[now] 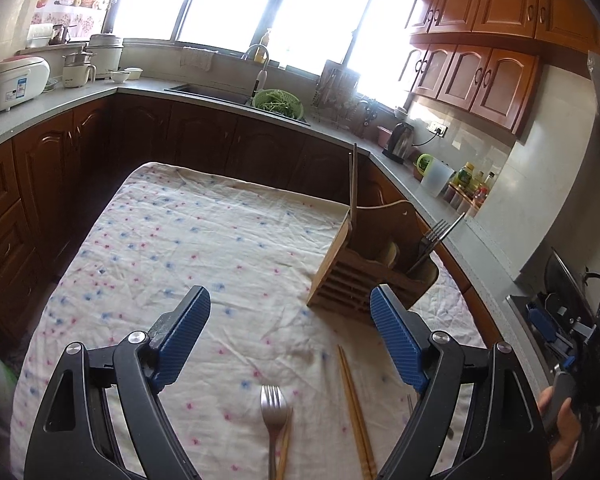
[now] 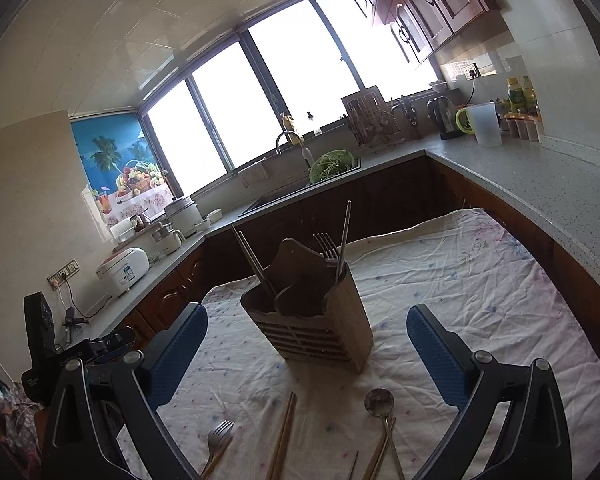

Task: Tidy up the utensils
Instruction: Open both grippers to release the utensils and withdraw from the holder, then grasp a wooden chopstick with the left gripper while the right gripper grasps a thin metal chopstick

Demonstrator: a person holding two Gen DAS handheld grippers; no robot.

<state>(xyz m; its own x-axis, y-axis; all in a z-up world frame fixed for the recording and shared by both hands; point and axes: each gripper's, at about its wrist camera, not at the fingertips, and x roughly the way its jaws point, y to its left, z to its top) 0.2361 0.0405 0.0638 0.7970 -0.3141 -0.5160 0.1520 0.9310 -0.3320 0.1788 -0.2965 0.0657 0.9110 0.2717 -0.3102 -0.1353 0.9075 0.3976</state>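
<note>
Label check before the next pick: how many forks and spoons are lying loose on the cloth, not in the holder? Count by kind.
Forks: 2
Spoons: 1
Total: 3

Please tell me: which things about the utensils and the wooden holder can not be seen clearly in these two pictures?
- Fork, left wrist view: handle cut off by bottom edge.
- Chopsticks, left wrist view: lower ends cut off too.
- Spoon, right wrist view: handle runs out of frame.
- Wooden holder, both views: its walls hide the inside.
</note>
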